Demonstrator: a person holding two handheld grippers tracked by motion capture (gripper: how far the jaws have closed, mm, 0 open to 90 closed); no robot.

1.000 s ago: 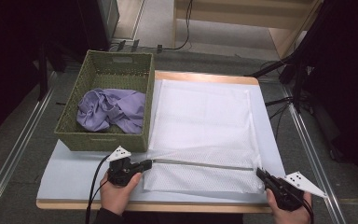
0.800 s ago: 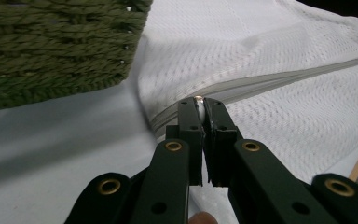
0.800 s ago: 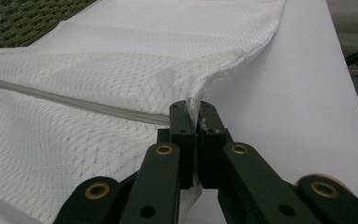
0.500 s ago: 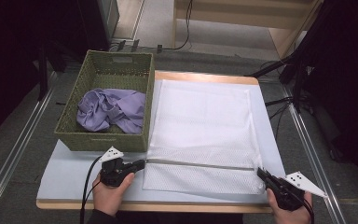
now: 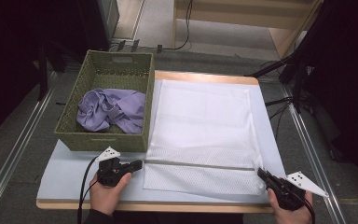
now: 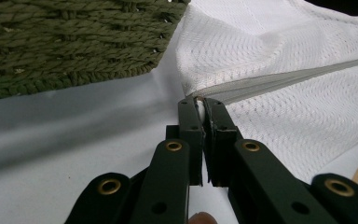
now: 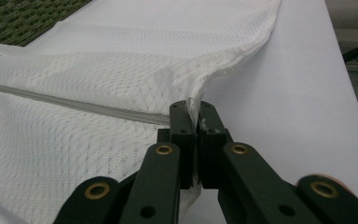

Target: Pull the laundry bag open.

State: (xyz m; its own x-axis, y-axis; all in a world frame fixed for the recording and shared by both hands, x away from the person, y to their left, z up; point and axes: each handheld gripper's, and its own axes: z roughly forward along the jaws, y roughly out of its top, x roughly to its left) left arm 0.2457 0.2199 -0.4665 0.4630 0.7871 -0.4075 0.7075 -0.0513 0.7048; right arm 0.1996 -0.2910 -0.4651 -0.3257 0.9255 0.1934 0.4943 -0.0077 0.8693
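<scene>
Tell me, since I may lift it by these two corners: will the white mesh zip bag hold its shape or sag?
The white mesh zip bag probably sags: it puckers where the left gripper and right gripper pinch it. It looks thin and light, lying flat on the table. The grey zipper may stiffen that one line slightly.

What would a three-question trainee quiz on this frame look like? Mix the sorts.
1. True or false: both grippers are shut on the mesh bag.
2. The purple cloth lies: A) on the bag B) in the basket C) on the floor.
3. Fill in: the left gripper pinches the bag at the end of its ____.

Key: 1 true, the right gripper too; 2 B; 3 zipper.
</scene>
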